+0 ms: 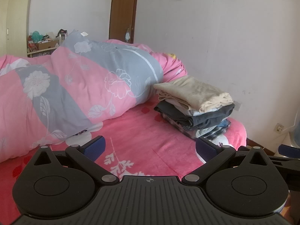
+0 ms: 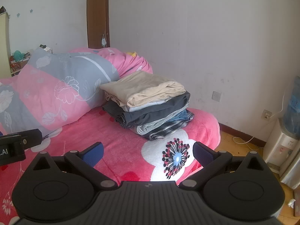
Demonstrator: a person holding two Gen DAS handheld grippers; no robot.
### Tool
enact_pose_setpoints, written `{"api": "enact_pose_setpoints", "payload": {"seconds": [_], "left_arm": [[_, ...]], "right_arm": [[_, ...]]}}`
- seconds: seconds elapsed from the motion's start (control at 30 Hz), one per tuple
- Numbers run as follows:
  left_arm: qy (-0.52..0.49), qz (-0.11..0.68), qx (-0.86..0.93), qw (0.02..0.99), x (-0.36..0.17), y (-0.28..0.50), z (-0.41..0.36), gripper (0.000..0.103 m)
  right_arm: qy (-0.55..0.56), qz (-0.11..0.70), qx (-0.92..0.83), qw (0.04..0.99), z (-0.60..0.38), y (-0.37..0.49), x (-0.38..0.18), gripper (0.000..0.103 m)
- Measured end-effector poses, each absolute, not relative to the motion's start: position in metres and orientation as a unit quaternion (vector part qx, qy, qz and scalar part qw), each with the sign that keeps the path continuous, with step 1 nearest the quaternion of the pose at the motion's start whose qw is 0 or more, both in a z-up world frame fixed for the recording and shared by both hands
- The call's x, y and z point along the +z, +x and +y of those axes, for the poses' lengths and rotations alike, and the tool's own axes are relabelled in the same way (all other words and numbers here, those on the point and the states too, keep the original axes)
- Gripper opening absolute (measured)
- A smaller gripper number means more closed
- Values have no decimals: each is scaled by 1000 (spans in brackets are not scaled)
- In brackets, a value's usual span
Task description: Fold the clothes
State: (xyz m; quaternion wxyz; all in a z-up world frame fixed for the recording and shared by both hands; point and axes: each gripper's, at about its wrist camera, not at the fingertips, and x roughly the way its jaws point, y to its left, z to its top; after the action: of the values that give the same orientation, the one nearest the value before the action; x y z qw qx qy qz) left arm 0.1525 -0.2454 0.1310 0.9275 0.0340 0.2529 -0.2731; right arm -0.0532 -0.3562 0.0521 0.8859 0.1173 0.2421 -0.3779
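Note:
A stack of folded clothes (image 1: pixel 195 105) sits on the pink bed near its far right corner, a beige garment (image 2: pixel 144 89) on top, dark grey and plaid ones below. It also shows in the right wrist view (image 2: pixel 150 110). My left gripper (image 1: pixel 150 148) is open and empty, held above the pink blanket (image 1: pixel 140 140), short of the stack. My right gripper (image 2: pixel 148 151) is open and empty, over the blanket's white flower print (image 2: pixel 168 155), in front of the stack. The left gripper's body (image 2: pixel 16 146) shows at the left edge of the right wrist view.
A rolled pink and grey floral quilt (image 1: pixel 75 93) lies left of the stack. A white wall (image 2: pixel 215 46) stands behind the bed. A water dispenser (image 2: pixel 286 131) and cable stand on the floor at right. A wardrobe (image 1: pixel 13 22) and cluttered shelf are far left.

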Motion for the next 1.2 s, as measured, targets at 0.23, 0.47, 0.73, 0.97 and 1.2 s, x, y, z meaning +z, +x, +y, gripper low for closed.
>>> {"api": "enact_pose_setpoints", "payload": {"seconds": [0.23,0.47,0.73,0.97,1.2], "left_arm": [[33,252,-274,927,131,152,-245,103],[30,254,-275,927,132,153,-244,103],[29,253,-274,927,132,153,-244,103],[30,253,-274,927,131,153,-244,103],[30,254,-275,927,131,152,-244,103]], "right_arm": [[114,241,-377,887,-355,-52,54,103],[113,242,-377,887,-353,-51,54,103],[113,243,-376,887,-353,-51,54,103],[112,242,-376,887,-352,-51,53,103],[112,243,-376,887,-352,-52,53,103]]}}
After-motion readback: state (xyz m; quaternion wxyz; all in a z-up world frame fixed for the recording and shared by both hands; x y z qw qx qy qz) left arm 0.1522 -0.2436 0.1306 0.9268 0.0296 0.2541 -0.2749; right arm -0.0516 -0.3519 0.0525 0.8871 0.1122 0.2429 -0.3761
